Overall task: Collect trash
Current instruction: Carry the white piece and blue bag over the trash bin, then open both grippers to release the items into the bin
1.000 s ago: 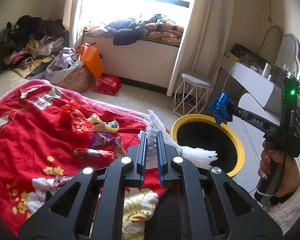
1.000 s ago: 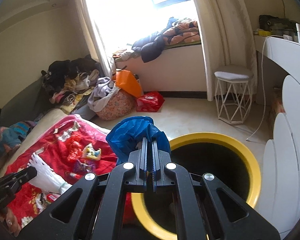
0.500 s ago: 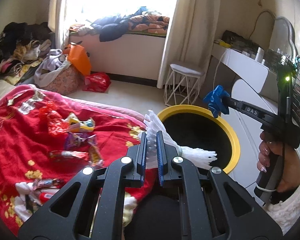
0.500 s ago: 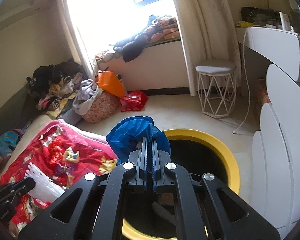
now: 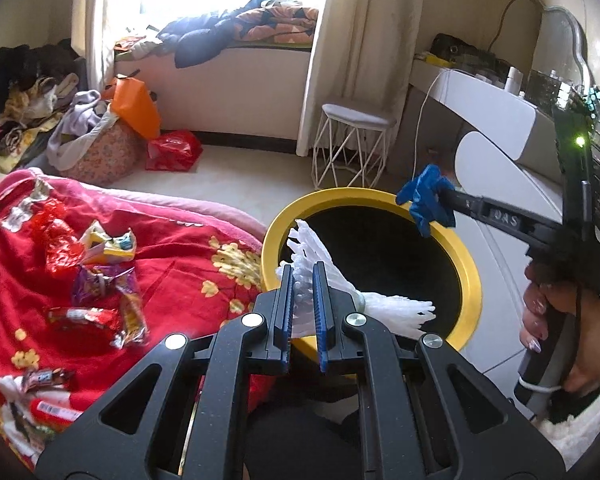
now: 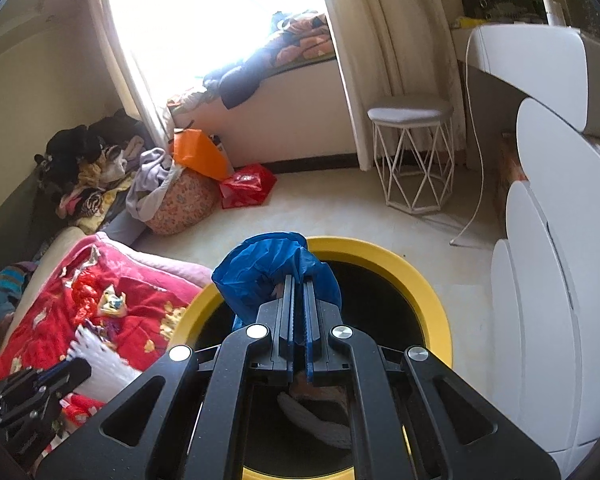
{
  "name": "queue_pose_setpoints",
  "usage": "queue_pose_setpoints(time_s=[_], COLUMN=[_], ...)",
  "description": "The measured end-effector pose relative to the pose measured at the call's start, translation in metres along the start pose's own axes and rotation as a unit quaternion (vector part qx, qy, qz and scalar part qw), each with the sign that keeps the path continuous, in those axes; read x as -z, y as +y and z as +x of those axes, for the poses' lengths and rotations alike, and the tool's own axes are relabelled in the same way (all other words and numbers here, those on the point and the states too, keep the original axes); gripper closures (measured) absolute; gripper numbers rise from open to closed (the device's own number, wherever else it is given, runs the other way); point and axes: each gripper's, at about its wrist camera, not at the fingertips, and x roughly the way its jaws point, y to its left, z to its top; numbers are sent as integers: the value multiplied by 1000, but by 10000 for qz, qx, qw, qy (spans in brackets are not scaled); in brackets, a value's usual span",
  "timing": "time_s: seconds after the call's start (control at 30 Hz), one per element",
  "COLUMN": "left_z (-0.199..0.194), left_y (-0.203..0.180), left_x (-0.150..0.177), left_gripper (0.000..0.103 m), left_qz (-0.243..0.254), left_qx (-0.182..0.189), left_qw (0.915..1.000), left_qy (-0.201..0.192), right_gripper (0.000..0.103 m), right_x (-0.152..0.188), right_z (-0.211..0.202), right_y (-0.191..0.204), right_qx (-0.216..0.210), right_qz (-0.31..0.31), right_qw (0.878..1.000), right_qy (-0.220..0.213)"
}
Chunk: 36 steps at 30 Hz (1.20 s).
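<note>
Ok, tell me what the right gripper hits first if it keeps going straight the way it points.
Probably the yellow bin: the right gripper, shut on the blue wad, points down into its dark opening, likely meeting the far inner wall or the trash inside. Depth is unclear.

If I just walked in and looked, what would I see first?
Probably the big bin with the bright yellow rim, wide open right below both claws. The left claw pinches a white frilly foam net over its near edge, and the right claw pinches a crumpled blue bag above its far rim. Beside the bin, a red blanket is littered with shiny snack wrappers.
</note>
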Motion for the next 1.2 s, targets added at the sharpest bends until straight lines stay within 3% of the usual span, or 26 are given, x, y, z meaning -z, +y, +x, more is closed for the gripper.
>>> queue_pose_setpoints(time_s=[0.17, 0.2, 0.23, 0.27, 0.3, 0.33, 0.4, 0.47, 0.57, 0.73, 1.2], left_z=[19, 22, 23, 24, 23, 21, 15, 5, -12, -41, -81], left_y=[-7, -7, -6, -4, -1, 3, 8, 15, 26, 43, 82], left_x=[-1, -1, 0, 1, 2, 4, 5, 8, 9, 10, 12], left_gripper=[95, 93, 84, 68, 60, 52, 50, 28, 14, 11, 11], left_qz=[29, 16, -32, -103, -162, -224, -322, -427, -574, -665, -986], left_qx=[20, 19, 6, -9, -19, -29, -45, -118, -189, -420, -572], left_qw=[10000, 9999, 9999, 9998, 9998, 9997, 9995, 9990, 9979, 9957, 9902], left_qy=[84, 102, 125, 141, 129, 92, 33, -81, -218, -483, -803], right_gripper=[96, 89, 80, 74, 63, 60, 59, 55, 49, 37, 30], right_x=[1, 2, 3, 3, 3, 3, 3, 4, 3, 3, 8], right_z=[9, 10, 11, 12, 12, 11, 10, 7, 2, -8, -30], right_y=[-14, -16, -19, -21, -22, -23, -22, -18, -8, 20, 83], right_qx=[-71, -88, -62, -26, -27, -31, -43, -13, -78, -229, -587], right_qz=[194, 227, 258, 285, 308, 351, 348, 299, 207, -54, -604], right_qw=[9996, 9994, 9993, 9993, 9992, 9991, 9991, 9994, 9997, 9997, 9961], right_qy=[202, 243, 252, 254, 257, 243, 221, 168, 62, -105, -270])
